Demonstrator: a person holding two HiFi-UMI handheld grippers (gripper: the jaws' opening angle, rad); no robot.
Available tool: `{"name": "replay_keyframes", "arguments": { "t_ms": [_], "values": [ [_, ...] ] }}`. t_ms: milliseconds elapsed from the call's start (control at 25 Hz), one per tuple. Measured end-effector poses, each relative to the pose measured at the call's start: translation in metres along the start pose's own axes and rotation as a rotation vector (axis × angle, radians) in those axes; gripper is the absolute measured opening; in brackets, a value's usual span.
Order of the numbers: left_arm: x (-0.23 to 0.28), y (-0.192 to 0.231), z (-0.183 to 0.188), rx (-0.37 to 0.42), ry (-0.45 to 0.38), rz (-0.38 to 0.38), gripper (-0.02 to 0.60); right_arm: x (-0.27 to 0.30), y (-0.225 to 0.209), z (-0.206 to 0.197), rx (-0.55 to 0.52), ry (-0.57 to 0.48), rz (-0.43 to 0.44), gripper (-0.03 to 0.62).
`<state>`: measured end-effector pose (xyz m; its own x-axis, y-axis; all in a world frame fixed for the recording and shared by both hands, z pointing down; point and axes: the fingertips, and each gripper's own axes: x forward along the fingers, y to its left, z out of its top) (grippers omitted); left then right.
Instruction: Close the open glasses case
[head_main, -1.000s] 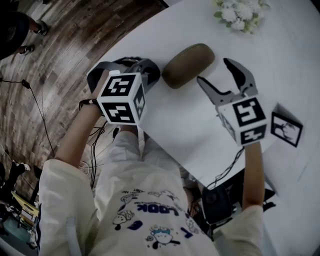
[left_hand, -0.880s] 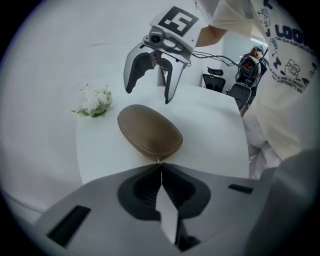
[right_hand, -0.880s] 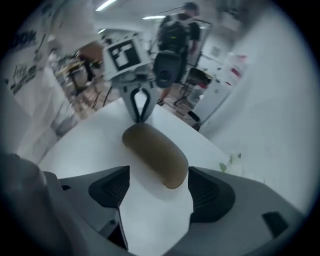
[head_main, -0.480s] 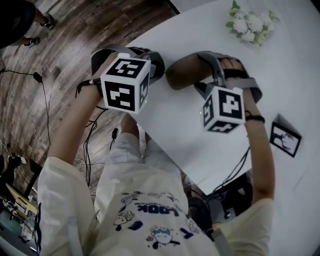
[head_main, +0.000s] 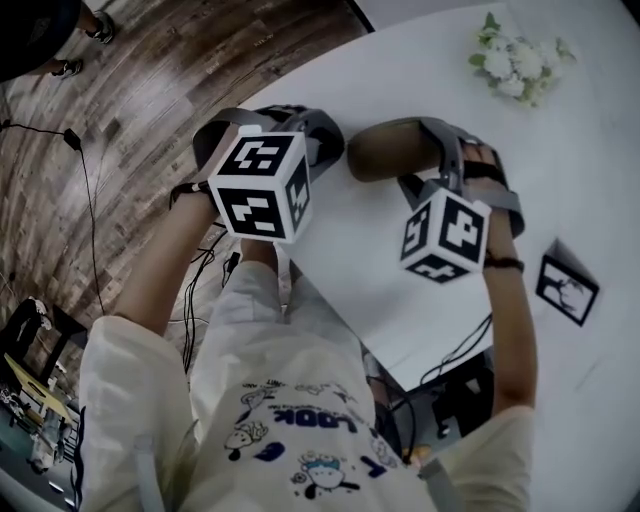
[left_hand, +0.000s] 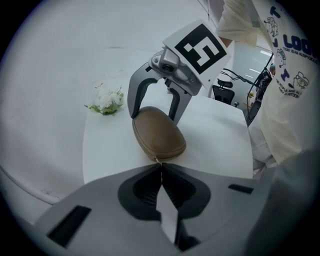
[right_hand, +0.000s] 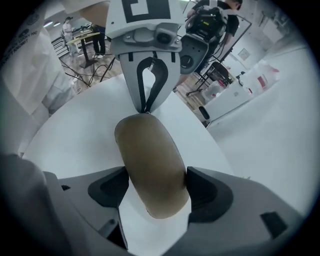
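The brown glasses case (head_main: 385, 160) (left_hand: 157, 132) (right_hand: 150, 160) lies on the white table (head_main: 350, 260) with its lid down. My right gripper (head_main: 450, 150) (right_hand: 155, 187) (left_hand: 154, 116) points steeply down and is open wide, straddling the case's far end. Both pads sit at or against the case's sides. My left gripper (head_main: 338, 150) (left_hand: 161, 164) (right_hand: 146, 111) is shut. Its tips rest at the case's other end, right by a small zipper pull; whether they pinch the pull does not show.
A bunch of white flowers (head_main: 520, 65) (left_hand: 105, 100) lies at the table's far side. A small dark picture card (head_main: 567, 288) stands to the right. The table's curved edge runs just left of the left gripper, over a wooden floor (head_main: 130, 90).
The right gripper rolled over and came down from beside the case, so its jaws now straddle the case's end. The left gripper has stayed at the case's other end.
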<state>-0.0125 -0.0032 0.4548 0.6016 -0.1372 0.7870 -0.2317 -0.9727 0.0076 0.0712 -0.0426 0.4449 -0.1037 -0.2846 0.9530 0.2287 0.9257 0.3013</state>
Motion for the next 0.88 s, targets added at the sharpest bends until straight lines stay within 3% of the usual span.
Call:
{"name": "replay_keyframes", "arguments": {
  "t_ms": [360, 880],
  "values": [
    [0.003, -0.013, 0.017, 0.026, -0.033, -0.007, 0.002, -0.003, 0.004, -0.022, 0.188, 0.048, 0.056, 0.351],
    [0.024, -0.046, 0.033, -0.142, -0.052, 0.083, 0.002, -0.002, 0.006, -0.021, 0.336, 0.100, 0.058, 0.353]
  ]
}}
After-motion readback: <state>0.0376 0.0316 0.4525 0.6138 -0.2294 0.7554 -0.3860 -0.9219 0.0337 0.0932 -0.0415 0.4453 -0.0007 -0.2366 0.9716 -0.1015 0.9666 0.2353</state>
